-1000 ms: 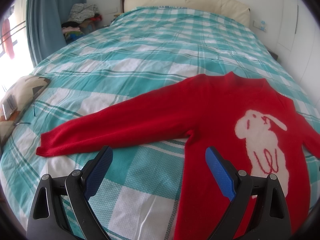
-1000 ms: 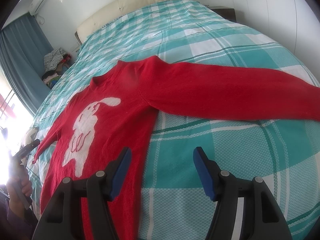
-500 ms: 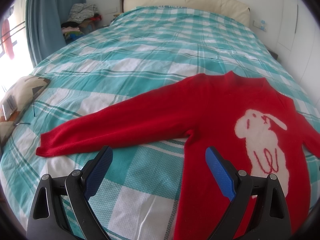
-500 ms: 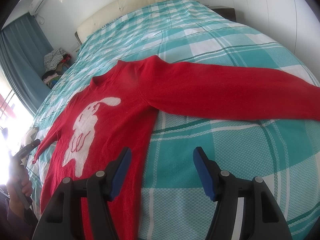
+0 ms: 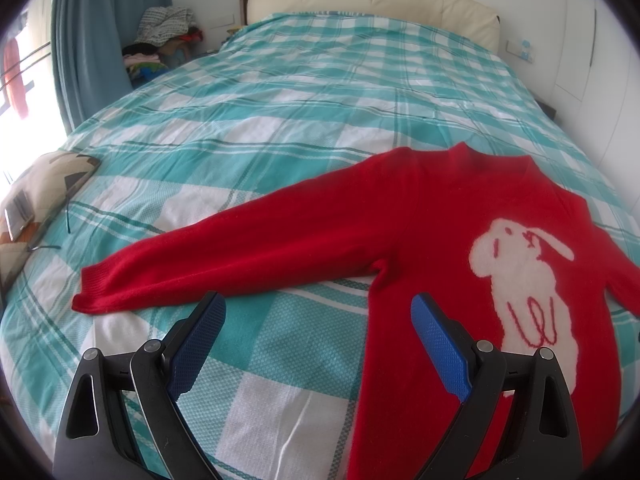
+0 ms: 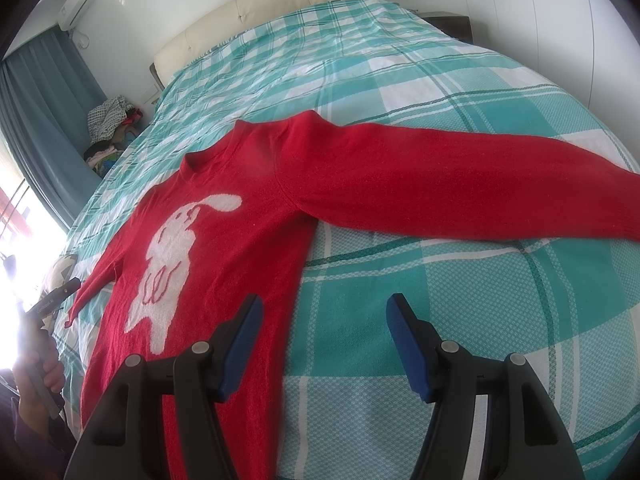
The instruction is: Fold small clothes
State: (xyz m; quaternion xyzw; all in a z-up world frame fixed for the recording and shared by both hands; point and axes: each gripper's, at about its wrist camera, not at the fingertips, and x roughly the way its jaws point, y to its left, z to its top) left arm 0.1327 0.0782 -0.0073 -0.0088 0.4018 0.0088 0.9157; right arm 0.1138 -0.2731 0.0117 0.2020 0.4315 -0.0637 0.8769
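A small red sweater (image 5: pixel 436 236) with a white rabbit (image 5: pixel 524 280) on the front lies flat, face up, on the bed, both sleeves spread out. In the left wrist view its left sleeve (image 5: pixel 224 256) reaches toward the left. My left gripper (image 5: pixel 318 316) is open and empty, hovering just below that sleeve's underarm. In the right wrist view the sweater (image 6: pixel 240 216) lies left of centre and its other sleeve (image 6: pixel 460 188) runs right. My right gripper (image 6: pixel 324 316) is open and empty over the sweater's side edge.
The bed is covered by a teal and white checked sheet (image 5: pixel 280 120), with a cream headboard (image 5: pixel 372 4) at the far end. A pillow with a phone (image 5: pixel 32 200) lies at the bed's left edge. Piled clothes (image 5: pixel 164 36) and a blue curtain (image 5: pixel 84 40) stand far left.
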